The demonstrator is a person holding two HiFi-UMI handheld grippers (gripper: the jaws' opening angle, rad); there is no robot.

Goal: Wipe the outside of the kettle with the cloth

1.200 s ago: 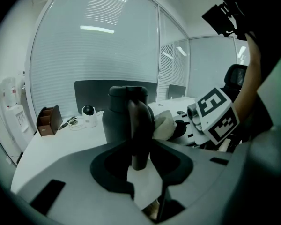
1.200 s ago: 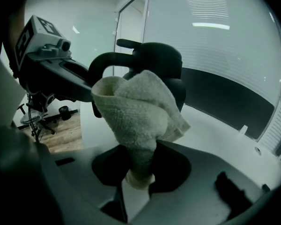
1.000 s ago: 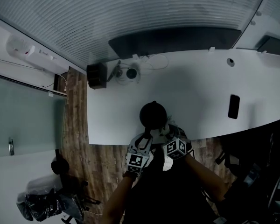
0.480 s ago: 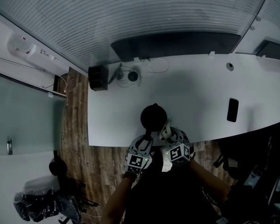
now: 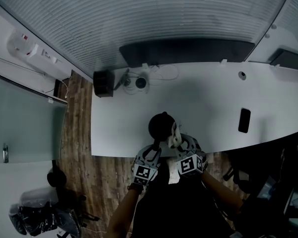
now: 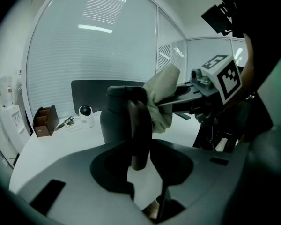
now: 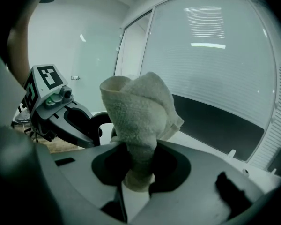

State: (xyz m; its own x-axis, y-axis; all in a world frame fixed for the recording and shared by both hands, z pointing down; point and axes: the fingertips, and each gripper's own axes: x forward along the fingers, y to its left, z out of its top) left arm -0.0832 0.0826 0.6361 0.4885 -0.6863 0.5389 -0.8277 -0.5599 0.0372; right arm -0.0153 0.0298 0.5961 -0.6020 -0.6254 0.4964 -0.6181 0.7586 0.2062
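A black kettle (image 5: 161, 125) stands near the front edge of the white table (image 5: 208, 98). My left gripper (image 5: 154, 148) is shut on the kettle's handle (image 6: 139, 134), a dark upright bar between its jaws, with the kettle's body (image 6: 113, 118) just behind. My right gripper (image 5: 178, 143) is shut on a pale bunched cloth (image 7: 137, 117). In the head view the cloth (image 5: 174, 135) lies against the kettle's right side. In the left gripper view the cloth (image 6: 161, 102) rests by the top of the handle. The left gripper (image 7: 77, 122) shows at the left of the right gripper view.
A dark phone (image 5: 244, 120) lies on the table to the right. At the back left are a small white camera (image 5: 140, 82), cables and a dark box (image 5: 103, 82). A long dark panel (image 5: 186, 51) runs behind the table. Wooden floor (image 5: 79, 148) lies left of the table.
My right gripper has brought the cloth up and forward, from below the table edge to the kettle's right side. The left gripper stays on the handle.
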